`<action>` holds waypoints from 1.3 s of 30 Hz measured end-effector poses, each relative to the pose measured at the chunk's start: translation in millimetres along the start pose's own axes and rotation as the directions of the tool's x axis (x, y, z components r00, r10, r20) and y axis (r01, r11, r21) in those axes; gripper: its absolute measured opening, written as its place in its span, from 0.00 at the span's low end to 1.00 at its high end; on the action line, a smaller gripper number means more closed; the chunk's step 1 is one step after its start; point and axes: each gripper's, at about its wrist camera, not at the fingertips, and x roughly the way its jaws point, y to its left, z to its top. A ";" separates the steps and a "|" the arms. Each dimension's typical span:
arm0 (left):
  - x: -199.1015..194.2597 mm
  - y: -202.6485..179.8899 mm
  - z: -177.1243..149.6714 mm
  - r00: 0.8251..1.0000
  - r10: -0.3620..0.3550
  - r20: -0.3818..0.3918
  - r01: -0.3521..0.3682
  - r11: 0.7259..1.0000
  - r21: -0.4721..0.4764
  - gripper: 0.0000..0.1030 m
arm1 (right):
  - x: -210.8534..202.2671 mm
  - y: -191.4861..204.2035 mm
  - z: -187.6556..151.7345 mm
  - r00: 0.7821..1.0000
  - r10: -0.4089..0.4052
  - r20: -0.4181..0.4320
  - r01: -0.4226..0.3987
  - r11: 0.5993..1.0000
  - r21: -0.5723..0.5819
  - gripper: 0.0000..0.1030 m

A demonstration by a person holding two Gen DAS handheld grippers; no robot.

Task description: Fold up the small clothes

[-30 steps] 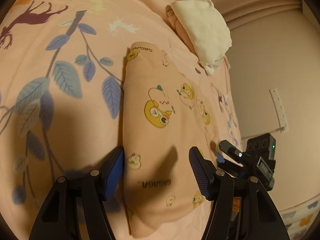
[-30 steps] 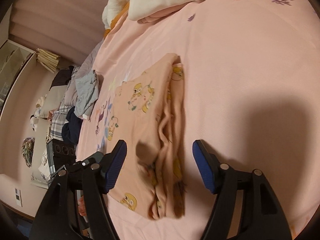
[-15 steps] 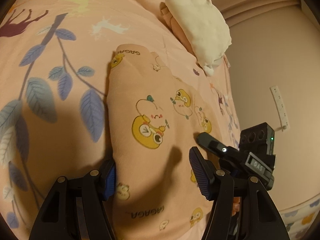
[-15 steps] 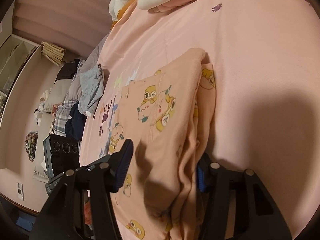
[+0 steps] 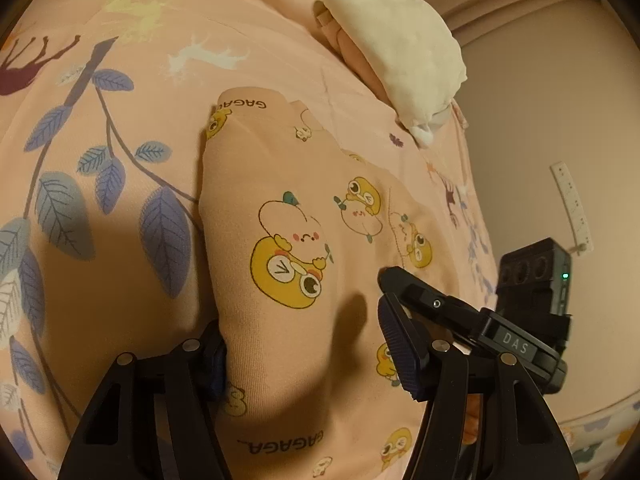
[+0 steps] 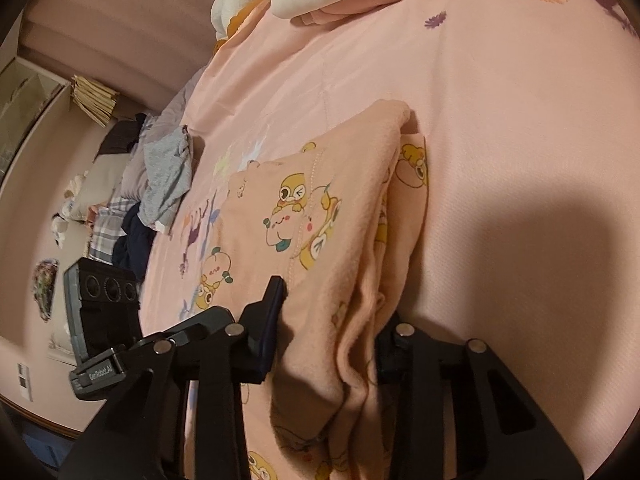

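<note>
Straddling one folded peach garment [image 5: 304,208] on the bed: two tongs, one at each long side. Left tongs [image 5: 308,364] standing apart, left pad tucked under the folded edge, right pad [image 5: 400,348] hovering clear above the cloth. Right tongs [image 6: 328,332] just been closing, now bunched on the stacked layers at the opposite fold (far pad hidden behind the fabric). Garment lying flat on the pink bedspread [image 5: 120,264], cartoon print up. Beyond, one cream-and-pink pile of clothes [image 5: 400,52] near the bed's far end, well apart. One heap of grey and dark laundry [image 6: 160,188] past the bed's edge. Wide bare bedspread beside both folds.
</note>
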 end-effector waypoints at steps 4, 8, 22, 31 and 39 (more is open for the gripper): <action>0.7 -2.6 0.4 0.999 0.044 0.000 -0.044 0.999 0.019 0.48 | -0.6 8.8 0.5 0.999 -0.038 0.014 0.039 0.998 -0.049 0.29; -0.3 -0.9 0.2 0.996 0.085 0.003 -0.085 0.996 0.023 0.35 | -3.7 22.5 0.4 0.996 -0.074 0.042 0.078 0.990 -0.119 0.26; -6.8 -10.4 -3.6 0.994 0.101 0.036 -0.103 0.994 0.046 0.26 | -13.7 66.9 -6.3 0.981 -0.137 0.136 0.170 0.947 -0.271 0.23; -25.0 -15.8 -15.9 0.993 0.097 0.066 -0.102 0.993 0.067 0.26 | -26.8 87.3 -20.2 0.977 -0.131 0.167 0.180 0.929 -0.323 0.22; -53.3 -25.4 -32.8 0.990 0.088 0.107 -0.098 0.991 0.090 0.26 | -45.9 108.1 -37.9 0.974 -0.114 0.198 0.180 0.915 -0.360 0.22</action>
